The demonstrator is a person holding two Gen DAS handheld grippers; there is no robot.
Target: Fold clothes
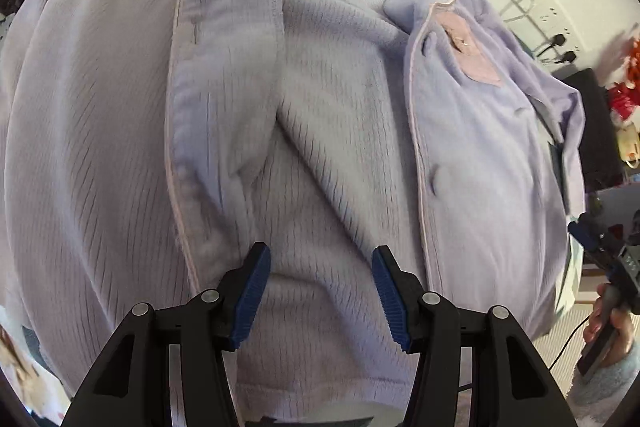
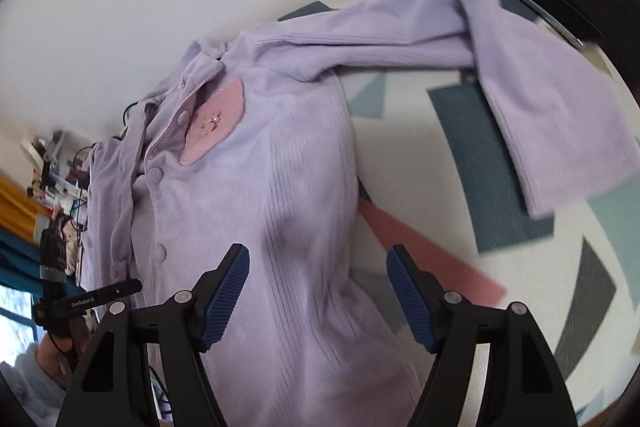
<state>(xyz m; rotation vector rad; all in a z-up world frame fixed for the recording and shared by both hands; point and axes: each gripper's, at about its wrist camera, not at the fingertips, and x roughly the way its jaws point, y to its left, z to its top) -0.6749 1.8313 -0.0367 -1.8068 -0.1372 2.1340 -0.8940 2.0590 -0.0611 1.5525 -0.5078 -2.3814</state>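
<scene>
Lying open-fronted on the patterned surface (image 2: pixel 460 131), the top (image 2: pixel 260 167) has one sleeve (image 2: pixel 540 99) flung out; both tools, left (image 1: pixel 320 291) and right (image 2: pixel 318 291), hover with jaws apart, empty; pinch only one fabric layer near a seam for any fold.

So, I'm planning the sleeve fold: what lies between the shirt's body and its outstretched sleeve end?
In the right wrist view, only bare patterned mat lies between the lilac shirt body and its sleeve end; nothing else rests there.
</scene>
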